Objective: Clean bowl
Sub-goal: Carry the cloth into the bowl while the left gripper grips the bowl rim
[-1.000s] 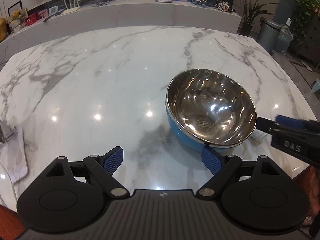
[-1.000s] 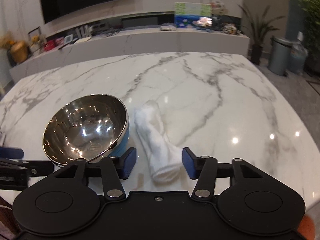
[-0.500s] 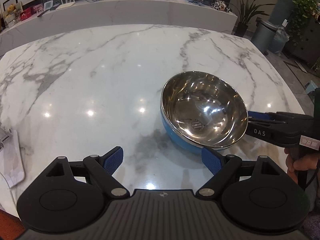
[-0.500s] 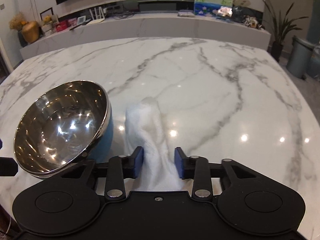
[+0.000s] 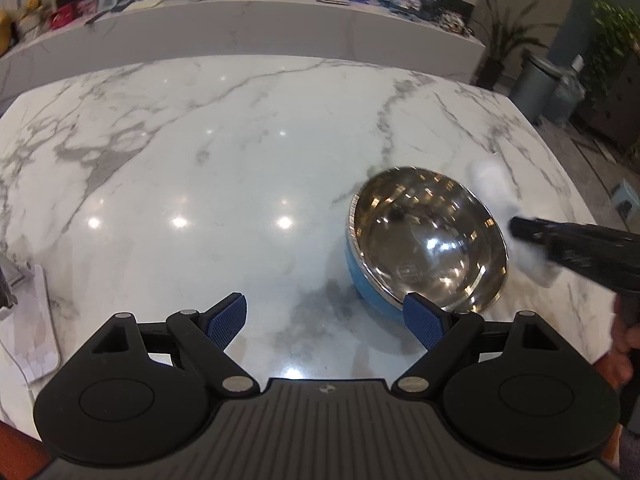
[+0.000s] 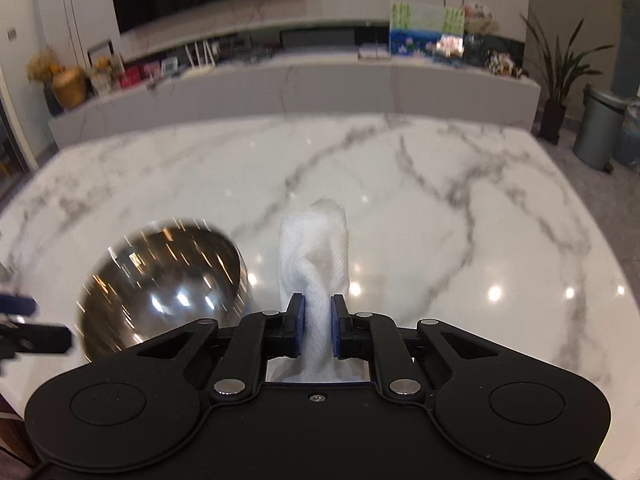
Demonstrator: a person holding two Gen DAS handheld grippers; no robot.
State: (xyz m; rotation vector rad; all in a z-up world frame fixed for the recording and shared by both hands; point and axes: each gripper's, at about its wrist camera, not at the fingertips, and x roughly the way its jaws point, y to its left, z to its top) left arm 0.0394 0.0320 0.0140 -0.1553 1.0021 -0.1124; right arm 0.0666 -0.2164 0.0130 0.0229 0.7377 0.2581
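Observation:
A steel bowl (image 5: 428, 240) with a blue outside sits tilted on the marble table (image 5: 224, 168); in the right wrist view the bowl (image 6: 160, 280) lies at the lower left. My right gripper (image 6: 318, 326) is shut on a rolled white cloth (image 6: 316, 252), which sticks out forward, lifted above the table. From the left wrist view that cloth (image 5: 496, 196) hangs just right of the bowl, held by the right gripper (image 5: 528, 234). My left gripper (image 5: 324, 320) is open, its right fingertip (image 5: 422, 320) close to the bowl's near rim, nothing between the fingers.
A flat white-grey object (image 5: 28, 332) lies at the table's left edge. A person's hand (image 5: 620, 356) holds the right gripper's handle. Beyond the table runs a long marble counter (image 6: 320, 84) with small items; bins (image 6: 598, 132) and a plant stand at the right.
My right gripper has closed on the white cloth and lifted it off the table. The left gripper stays open near the bowl, drawn back a little.

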